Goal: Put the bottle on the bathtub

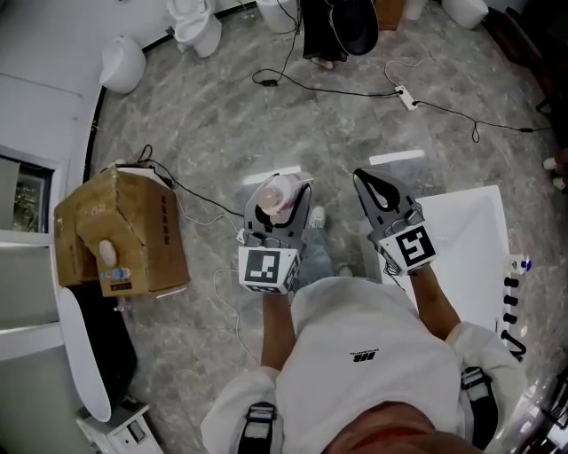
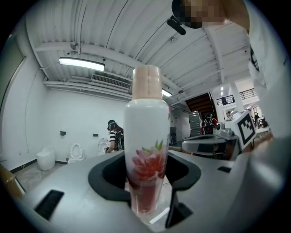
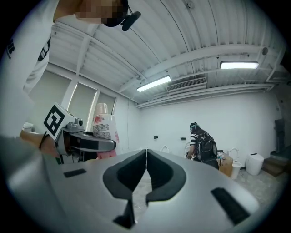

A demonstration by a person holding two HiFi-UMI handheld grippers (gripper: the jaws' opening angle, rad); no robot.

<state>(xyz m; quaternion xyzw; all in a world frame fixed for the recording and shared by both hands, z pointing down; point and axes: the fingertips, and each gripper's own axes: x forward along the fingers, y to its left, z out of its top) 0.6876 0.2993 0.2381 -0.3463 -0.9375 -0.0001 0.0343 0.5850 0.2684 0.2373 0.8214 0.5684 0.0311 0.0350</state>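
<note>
A white bottle (image 2: 146, 150) with a pink flower print and a beige cap stands upright between the jaws of my left gripper (image 2: 146, 182), which is shut on it. From the head view the bottle (image 1: 277, 197) shows as a pinkish top above the left gripper (image 1: 273, 217), held over the grey floor. My right gripper (image 1: 383, 197) is beside it, jaws pressed together with nothing between them, near the white bathtub (image 1: 470, 248) at the right. In the right gripper view the bottle (image 3: 104, 129) and the right gripper (image 3: 146, 170) both show.
A cardboard box (image 1: 120, 232) with another bottle on it stands at the left. Cables and a power strip (image 1: 406, 97) lie on the floor ahead. Toilets (image 1: 197, 27) stand at the far edge. A person with a backpack (image 3: 201, 145) is across the room.
</note>
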